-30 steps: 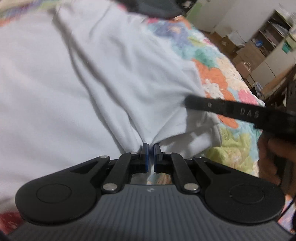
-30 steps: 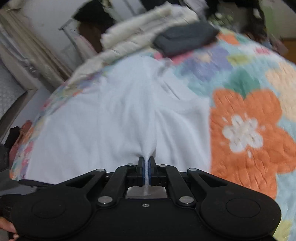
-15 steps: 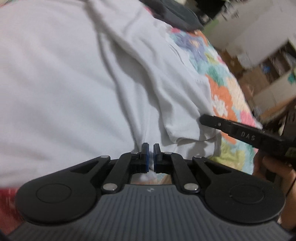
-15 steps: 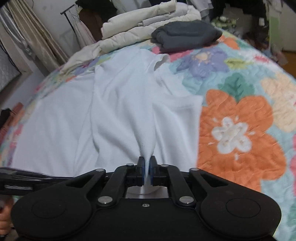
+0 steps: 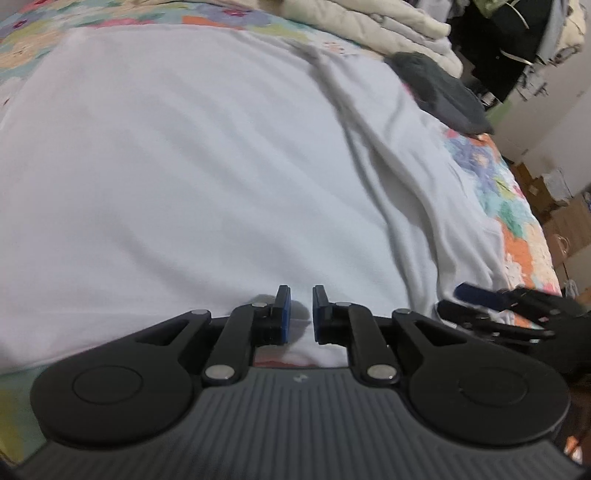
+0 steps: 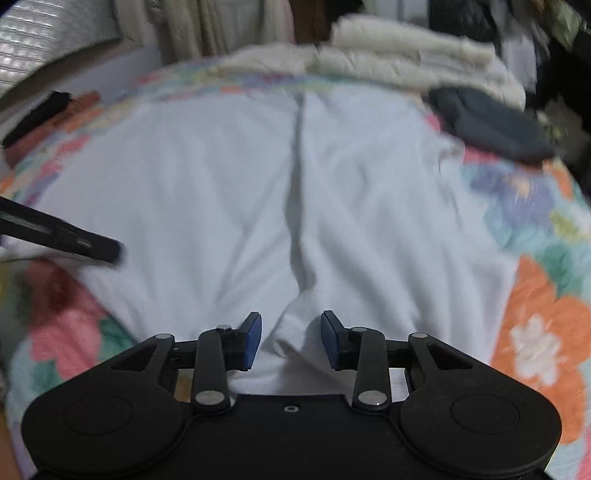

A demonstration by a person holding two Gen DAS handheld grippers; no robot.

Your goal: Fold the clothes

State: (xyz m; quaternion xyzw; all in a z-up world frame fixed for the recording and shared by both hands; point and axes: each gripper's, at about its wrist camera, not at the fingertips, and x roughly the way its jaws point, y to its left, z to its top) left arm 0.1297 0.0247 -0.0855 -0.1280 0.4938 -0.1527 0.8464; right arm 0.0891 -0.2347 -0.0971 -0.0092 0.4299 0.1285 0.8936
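Note:
A white garment (image 5: pixel 207 177) lies spread flat on a floral quilt, with a long fold ridge running along its right side; in the right wrist view (image 6: pixel 221 206) the ridge runs down its middle. My left gripper (image 5: pixel 299 314) is open a little, low over the garment's near hem, holding nothing. My right gripper (image 6: pixel 291 338) is open wide, with a bunched fold of the hem lying loose between its pads. The right gripper also shows at the right edge of the left wrist view (image 5: pixel 480 306), and a left finger (image 6: pixel 74 240) shows in the right wrist view.
A folded dark grey garment (image 5: pixel 439 96) and a stack of cream bedding (image 5: pixel 388 26) lie at the far side of the bed. The floral quilt (image 6: pixel 543 332) shows bare to the right. Furniture and boxes (image 5: pixel 554 206) stand beyond the bed's right edge.
Both grippers have opened and let go of the white garment, which now lies flat. Both views have swung to look along the bed.

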